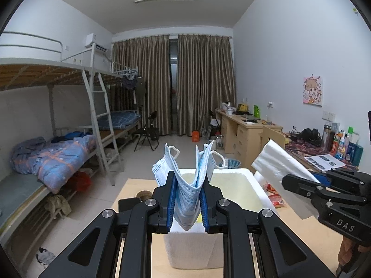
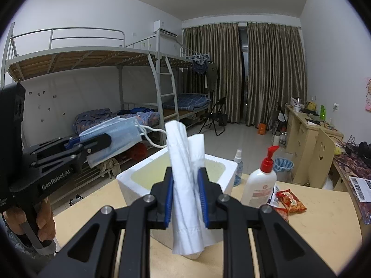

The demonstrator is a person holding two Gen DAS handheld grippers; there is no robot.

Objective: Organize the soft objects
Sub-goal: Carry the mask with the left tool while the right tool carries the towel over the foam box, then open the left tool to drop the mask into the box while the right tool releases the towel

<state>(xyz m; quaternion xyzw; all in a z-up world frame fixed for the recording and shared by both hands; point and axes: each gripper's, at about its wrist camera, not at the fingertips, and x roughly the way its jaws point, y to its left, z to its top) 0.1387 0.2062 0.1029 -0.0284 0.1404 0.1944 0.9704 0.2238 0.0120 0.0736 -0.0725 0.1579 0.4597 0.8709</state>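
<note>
Left wrist view: my left claw is clenched on a small stack of blue pleated face masks, folded into a V, their white ear loops curling free at twelve o'clock above the pads. Just beyond, also at twelve o'clock, sits the white foam box on the pale wooden table, its yellowish inside apparently bare. At three o'clock my right claw comes in, grasping a folded white tissue; in the right wrist view that claw pinches the tissue mid-length, so both ends stick out limp and creased. I judge both loads are headed for the box. The risks: the masks are thin, slick nonwoven sheets gripped only at the fold, so one could slide out if I tilt or jolt; the dangling loops could snag on a pad or the box rim on release. The tissue is light and floppy and may cling to the ribbed blue pads or drift outside the box. The foam box is light and may skid if a claw bumps its crumbly wall. At three o'clock of the box stand a pump bottle and a crinkly snack packet, near enough for my right claw to knock.
</note>
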